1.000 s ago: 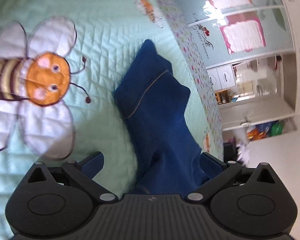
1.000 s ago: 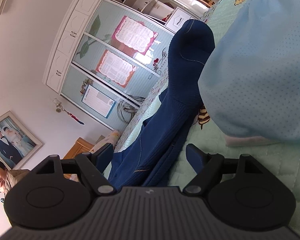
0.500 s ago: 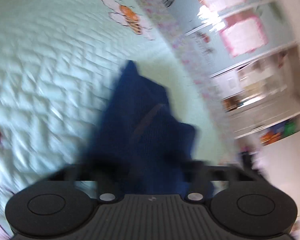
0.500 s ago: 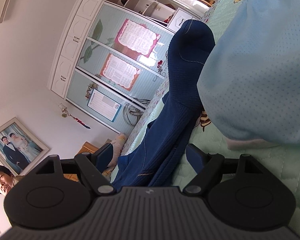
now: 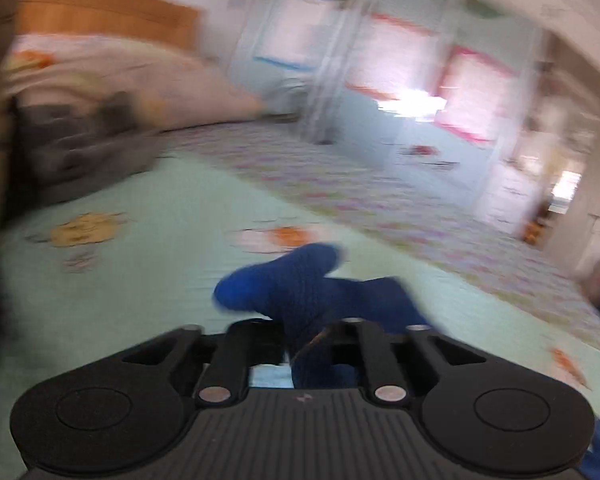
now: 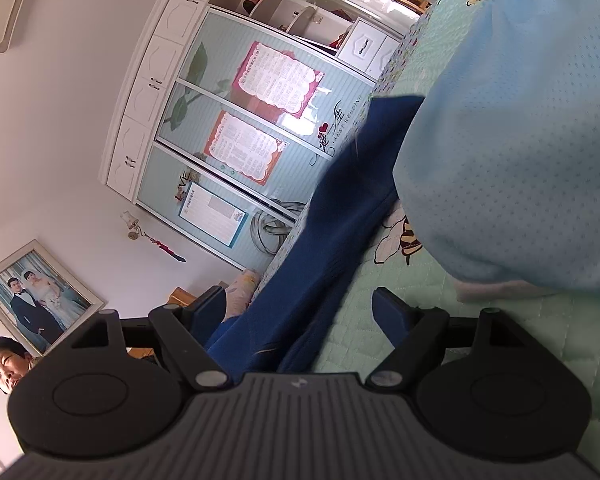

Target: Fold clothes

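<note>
Item one: the dark blue garment [image 5: 300, 288], a knit piece with a thin tan seam line. In your left wrist view, which is motion-blurred, it lies bunched on the mint green quilted bedspread [image 5: 120, 280], with one rounded fold sticking up and toward the left. Your left gripper [image 5: 306, 334] is clenched on this garment: the fingers are drawn close together and the blue cloth passes between them and down under the gripper body.

In your right wrist view the same garment [image 6: 324, 240] runs as a long band from between the fingers away toward the wardrobe. Your right gripper [image 6: 298, 310] is released, its blue finger pads [image 6: 388, 312] standing wide apart with the cloth lying loose between them, nearer the left pad.

Item two: a light blue mesh garment [image 6: 520, 140], piled on the bedspread [image 6: 380, 320] just beside the dark blue one, on its right. A bee appliqué [image 6: 404, 240] shows on the quilt between the two.

Item three, surroundings: a wardrobe with pale green sliding doors [image 6: 228, 128] bearing red-bordered text posters, a framed wedding photo [image 6: 36, 296] on the wall, a woman's face [image 6: 4, 364] at the left edge, pillows [image 5: 112, 80] and a wooden headboard [image 5: 100, 12] at the bed's far end.
</note>
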`<move>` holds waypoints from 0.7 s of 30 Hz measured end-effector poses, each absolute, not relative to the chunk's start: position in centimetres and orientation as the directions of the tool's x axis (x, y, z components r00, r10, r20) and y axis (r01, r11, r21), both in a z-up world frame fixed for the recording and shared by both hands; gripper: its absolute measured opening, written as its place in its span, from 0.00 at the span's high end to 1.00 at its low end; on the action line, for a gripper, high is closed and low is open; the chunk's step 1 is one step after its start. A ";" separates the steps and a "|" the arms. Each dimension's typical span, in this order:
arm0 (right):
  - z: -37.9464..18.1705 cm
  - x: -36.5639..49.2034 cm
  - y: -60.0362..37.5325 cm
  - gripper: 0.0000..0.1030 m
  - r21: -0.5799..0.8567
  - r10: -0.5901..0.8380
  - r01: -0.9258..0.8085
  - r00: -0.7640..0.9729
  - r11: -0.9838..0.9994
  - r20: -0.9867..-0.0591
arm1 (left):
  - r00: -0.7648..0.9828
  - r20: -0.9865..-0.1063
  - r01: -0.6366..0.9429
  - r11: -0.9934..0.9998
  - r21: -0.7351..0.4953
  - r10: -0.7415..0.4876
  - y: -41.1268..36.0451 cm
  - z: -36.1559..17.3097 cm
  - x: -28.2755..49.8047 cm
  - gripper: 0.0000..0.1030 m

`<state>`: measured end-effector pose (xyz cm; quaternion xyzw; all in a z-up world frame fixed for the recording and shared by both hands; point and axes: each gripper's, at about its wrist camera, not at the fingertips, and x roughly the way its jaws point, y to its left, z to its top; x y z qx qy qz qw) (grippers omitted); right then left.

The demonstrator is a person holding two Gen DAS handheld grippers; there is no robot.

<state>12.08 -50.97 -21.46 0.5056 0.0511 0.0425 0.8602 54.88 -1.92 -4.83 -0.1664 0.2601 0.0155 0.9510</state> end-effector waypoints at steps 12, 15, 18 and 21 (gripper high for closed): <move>-21.4 12.7 -51.0 0.21 0.873 0.127 -0.016 0.991 0.487 -0.053 | 0.719 -0.669 0.032 0.971 -0.239 -0.189 0.2 -7.3 40.6 0.39; -21.3 12.5 -51.0 0.21 0.880 0.135 -0.006 0.989 0.475 -0.066 | 0.780 -0.601 0.072 0.979 -0.189 -0.173 0.7 -7.2 31.4 0.24; -20.3 11.2 -49.8 0.20 0.931 0.207 -0.024 0.977 0.364 -0.056 | 0.796 -0.552 0.139 0.962 -0.233 -0.249 1.3 -7.4 24.4 0.20; -19.7 9.1 -46.4 0.14 0.971 0.318 -0.108 0.947 0.215 0.035 | 0.782 -0.546 0.181 0.948 -0.262 -0.300 1.1 -8.0 19.3 0.17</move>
